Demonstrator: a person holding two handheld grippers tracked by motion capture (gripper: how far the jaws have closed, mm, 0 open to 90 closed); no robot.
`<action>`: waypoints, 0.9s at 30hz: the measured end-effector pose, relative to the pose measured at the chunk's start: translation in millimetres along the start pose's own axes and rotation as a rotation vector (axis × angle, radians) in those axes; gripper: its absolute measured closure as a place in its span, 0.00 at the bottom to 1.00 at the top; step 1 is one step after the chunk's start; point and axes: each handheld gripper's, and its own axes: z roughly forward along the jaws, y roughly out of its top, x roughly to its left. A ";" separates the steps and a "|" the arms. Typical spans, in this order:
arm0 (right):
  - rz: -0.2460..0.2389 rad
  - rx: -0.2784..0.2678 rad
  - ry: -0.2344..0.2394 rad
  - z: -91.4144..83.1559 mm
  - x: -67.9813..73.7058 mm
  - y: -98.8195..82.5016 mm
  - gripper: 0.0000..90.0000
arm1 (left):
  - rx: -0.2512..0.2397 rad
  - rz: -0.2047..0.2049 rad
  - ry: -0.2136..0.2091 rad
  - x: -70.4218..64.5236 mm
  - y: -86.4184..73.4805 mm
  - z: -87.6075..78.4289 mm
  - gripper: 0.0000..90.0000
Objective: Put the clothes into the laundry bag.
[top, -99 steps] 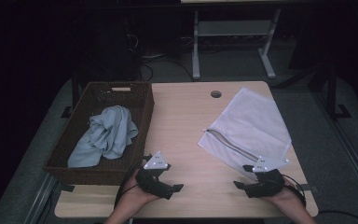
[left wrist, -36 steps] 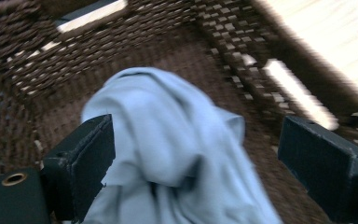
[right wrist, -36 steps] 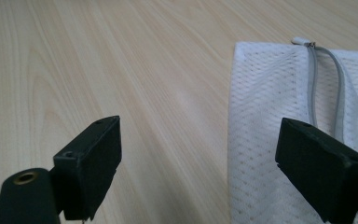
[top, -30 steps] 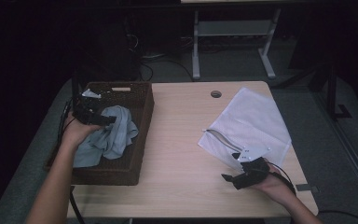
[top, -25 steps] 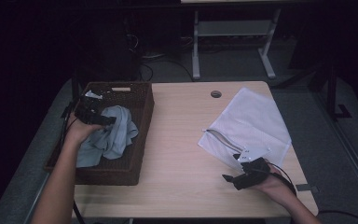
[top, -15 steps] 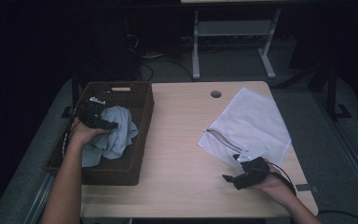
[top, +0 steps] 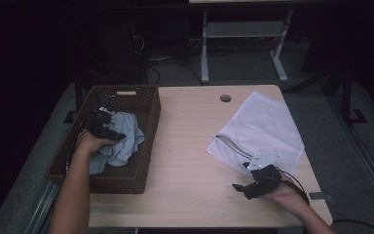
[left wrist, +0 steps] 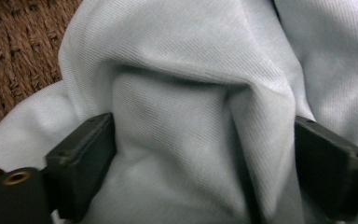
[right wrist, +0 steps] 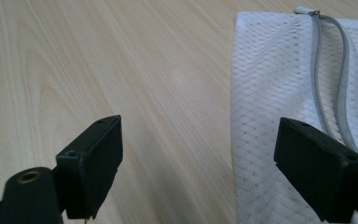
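Observation:
A crumpled light blue cloth (top: 121,139) lies in a brown woven basket (top: 143,105) at the table's left. My left gripper (top: 108,130) is down in the basket, pressed into the cloth (left wrist: 191,93). Its jaws stand wide apart with a raised fold between them, so the left gripper (left wrist: 205,140) is open. A white mesh bag (top: 268,126) with a grey zipper (top: 231,145) lies flat at the right. My right gripper (top: 241,187) hovers low at the bag's near-left corner. It is open (right wrist: 200,154), one jaw over bare wood, the other over the mesh (right wrist: 279,93).
The wooden table (top: 185,146) is bare between basket and bag. A round cable hole (top: 225,98) sits near the far edge. A white desk frame (top: 238,34) stands on the dark floor behind. The basket's walls rise around my left hand.
My left gripper went from the table's front edge into the basket and has settled lower onto the cloth. The right gripper has stayed by the bag's corner.

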 end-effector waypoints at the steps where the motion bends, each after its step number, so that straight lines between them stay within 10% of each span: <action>1: 0.001 0.001 0.000 0.1 0.2 0.0 0.16 | 0.002 -0.002 0.000 0.3 -0.2 -0.3 0.15; 12: 0.004 0.007 0.008 0.3 -0.5 -0.5 0.17 | 0.037 0.074 0.037 -6.5 3.5 -8.0 0.74; 27: 0.013 -0.001 0.012 -0.7 -3.4 -0.7 0.17 | -0.022 -0.049 -0.049 1.2 11.7 -46.1 0.80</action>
